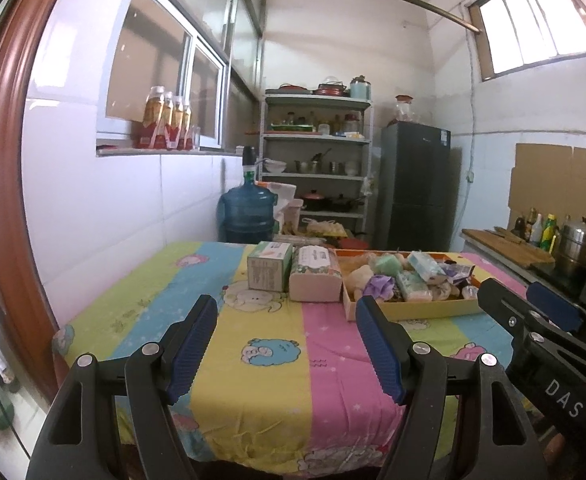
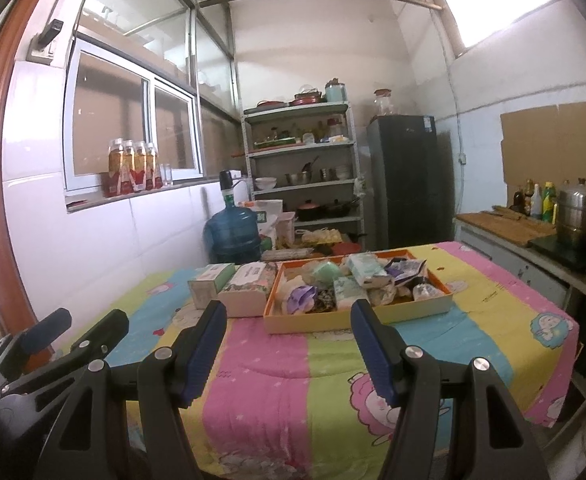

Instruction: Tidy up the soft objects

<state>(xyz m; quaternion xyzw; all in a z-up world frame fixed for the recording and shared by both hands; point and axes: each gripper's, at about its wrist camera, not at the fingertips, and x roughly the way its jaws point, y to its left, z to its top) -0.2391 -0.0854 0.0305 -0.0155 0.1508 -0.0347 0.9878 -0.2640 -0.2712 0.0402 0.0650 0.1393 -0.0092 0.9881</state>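
Note:
An orange-rimmed tray (image 1: 413,310) (image 2: 333,322) at the far side of the striped cartoon tablecloth (image 1: 261,360) (image 2: 261,364) holds several soft items: a purple mesh puff (image 1: 379,285) (image 2: 302,298), a green sponge (image 1: 389,264) (image 2: 327,272), tissue packs and a plush toy. Left of the tray lie a wet-wipes pack (image 1: 316,276) (image 2: 249,286) and a green tissue box (image 1: 269,266) (image 2: 209,284). My left gripper (image 1: 287,350) is open and empty over the near table. My right gripper (image 2: 287,350) is open and empty, short of the tray; it also shows in the left wrist view (image 1: 533,304).
A white tiled wall with a window sill and bottles (image 1: 165,124) runs along the left. A blue water jug (image 1: 247,210), a shelf rack (image 1: 317,160) and a dark fridge (image 1: 413,184) stand behind the table. A counter with a steel pot (image 2: 579,216) is at the right.

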